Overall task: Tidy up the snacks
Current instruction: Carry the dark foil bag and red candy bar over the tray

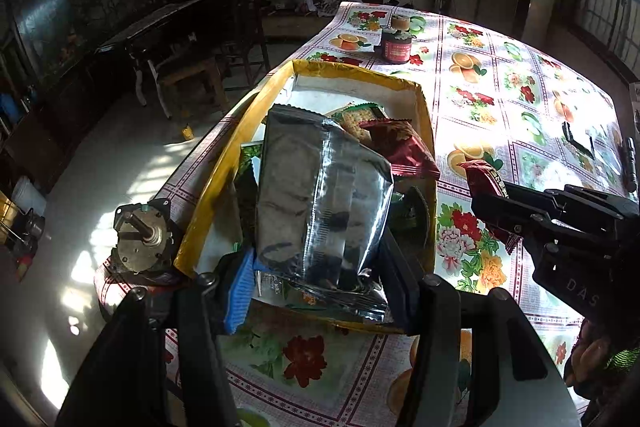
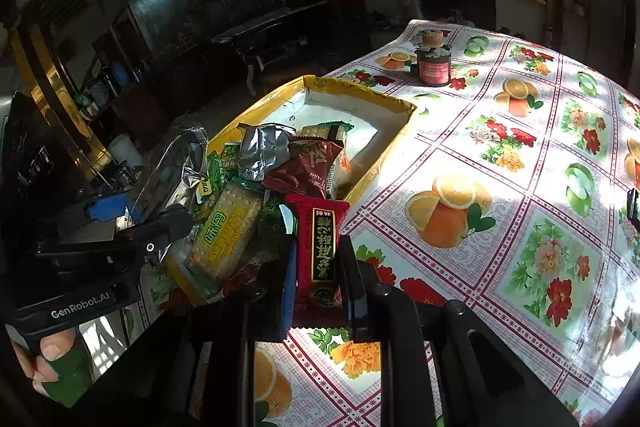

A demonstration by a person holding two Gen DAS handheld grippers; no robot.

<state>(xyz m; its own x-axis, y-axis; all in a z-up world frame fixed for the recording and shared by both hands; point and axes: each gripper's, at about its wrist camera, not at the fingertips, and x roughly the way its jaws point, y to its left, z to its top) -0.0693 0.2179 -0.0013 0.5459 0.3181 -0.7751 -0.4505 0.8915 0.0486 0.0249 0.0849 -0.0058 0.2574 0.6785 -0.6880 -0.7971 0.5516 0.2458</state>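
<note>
A yellow-rimmed box (image 1: 424,99) (image 2: 360,95) on the flowered tablecloth holds several snack packets, among them a cracker pack (image 2: 228,231) and a dark red packet (image 2: 308,167). My left gripper (image 1: 316,287) (image 2: 120,223) is shut on a silver bag of dark snacks (image 1: 320,195) (image 2: 172,163), which hangs over the near end of the box. My right gripper (image 2: 320,279) (image 1: 492,203) is shut on a red snack packet with gold lettering (image 2: 324,247) (image 1: 484,179), held at the box's near right corner.
A dark jar with a pink label (image 1: 396,47) (image 2: 434,67) stands beyond the box. A metal motor-like part (image 1: 140,239) sits at the table's left edge, beside the box. Small black items (image 1: 576,143) lie at the right. Wooden chairs (image 1: 188,75) stand on the floor to the left.
</note>
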